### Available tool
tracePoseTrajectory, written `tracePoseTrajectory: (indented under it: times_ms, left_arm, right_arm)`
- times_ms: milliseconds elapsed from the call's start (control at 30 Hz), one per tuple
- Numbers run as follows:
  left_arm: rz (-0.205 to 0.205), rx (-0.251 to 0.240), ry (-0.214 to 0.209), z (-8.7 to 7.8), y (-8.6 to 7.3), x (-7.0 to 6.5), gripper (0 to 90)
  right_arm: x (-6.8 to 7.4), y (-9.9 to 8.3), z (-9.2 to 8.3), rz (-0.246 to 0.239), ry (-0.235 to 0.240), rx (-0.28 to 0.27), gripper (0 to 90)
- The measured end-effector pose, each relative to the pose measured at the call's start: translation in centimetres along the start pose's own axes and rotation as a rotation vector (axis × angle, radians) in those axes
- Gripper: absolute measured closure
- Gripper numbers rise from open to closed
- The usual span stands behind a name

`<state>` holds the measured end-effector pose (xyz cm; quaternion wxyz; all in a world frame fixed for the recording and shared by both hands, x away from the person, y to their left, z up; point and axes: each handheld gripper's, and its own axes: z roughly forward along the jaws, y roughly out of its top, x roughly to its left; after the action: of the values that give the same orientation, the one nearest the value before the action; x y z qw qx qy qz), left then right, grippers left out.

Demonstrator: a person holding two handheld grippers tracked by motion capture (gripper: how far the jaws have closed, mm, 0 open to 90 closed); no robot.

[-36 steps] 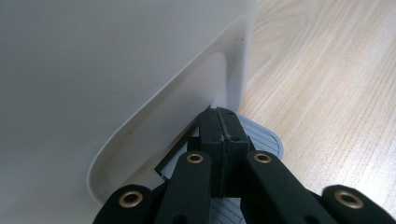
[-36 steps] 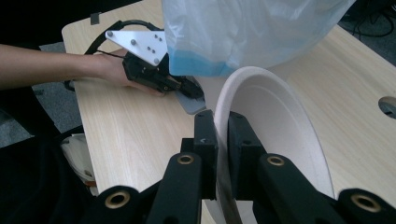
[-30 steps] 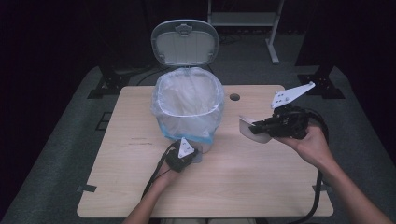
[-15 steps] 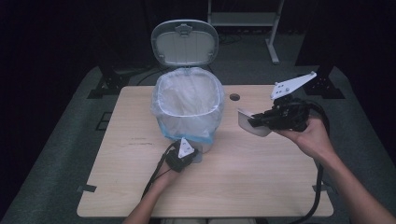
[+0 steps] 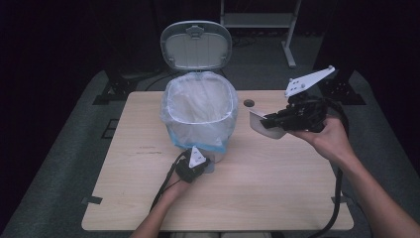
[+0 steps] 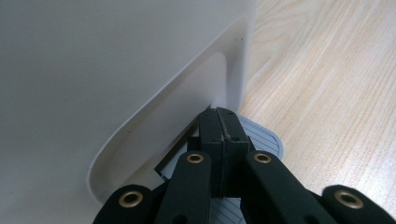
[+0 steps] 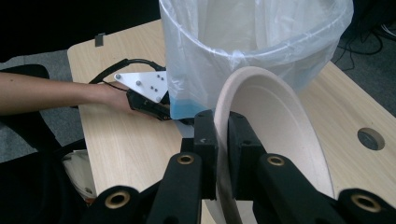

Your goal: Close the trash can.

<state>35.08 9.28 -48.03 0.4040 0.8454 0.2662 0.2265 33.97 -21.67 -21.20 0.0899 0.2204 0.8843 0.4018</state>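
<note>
The table (image 5: 277,188) is pale wood with fine grain lines. The bin (image 5: 199,115) is white, lined with a clear bag (image 7: 280,42) tinted blue at its lower edge; its lid (image 5: 196,44) is grey. The plate (image 7: 275,135) is cream. Both grippers' jaws are black with brass-coloured rivets. The pedal (image 6: 264,137) is grey with ribbed stripes.

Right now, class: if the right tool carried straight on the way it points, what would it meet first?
Most likely the lined bin. The right tool, shut on a pale plate, points at the bag-covered wall just ahead. Depth is uncertain, so the plate's far rim might touch first.
</note>
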Motion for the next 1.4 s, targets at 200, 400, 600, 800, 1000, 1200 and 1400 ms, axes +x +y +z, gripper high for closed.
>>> tracePoseTrajectory:
  times_ms: [200, 400, 600, 800, 1000, 1200, 1400]
  left_arm:
    - [0.000, -0.002, 0.001, 0.0, 0.0, 0.0, 90.0]
    - [0.004, 0.000, 0.001, 0.0, 0.0, 0.0, 90.0]
    - [0.004, 0.000, 0.001, 0.0, 0.0, 0.0, 90.0]
    - [0.002, -0.001, 0.000, 0.0, 0.0, 0.0, 90.0]
    - [0.002, -0.001, 0.001, 0.0, 0.0, 0.0, 90.0]
    - [0.002, 0.000, 0.000, 0.0, 0.0, 0.0, 90.0]
    - [0.002, 0.000, 0.001, 0.0, 0.0, 0.0, 90.0]
  right_arm:
    - [0.0, 1.0, -0.2, -0.012, -0.001, -0.005, 83.0]
    - [0.1, 2.2, -0.6, -0.023, -0.011, -0.012, 83.0]
    - [0.5, 3.1, -0.5, -0.033, -0.009, -0.008, 83.0]
    - [0.7, 4.2, -0.5, -0.047, 0.000, -0.009, 83.0]
    - [0.8, 5.0, -0.6, -0.052, 0.003, -0.004, 83.0]
    - [0.9, 6.3, -0.6, -0.071, 0.000, -0.002, 83.0]
    - [1.1, 7.2, -0.4, -0.079, 0.002, 0.002, 83.0]
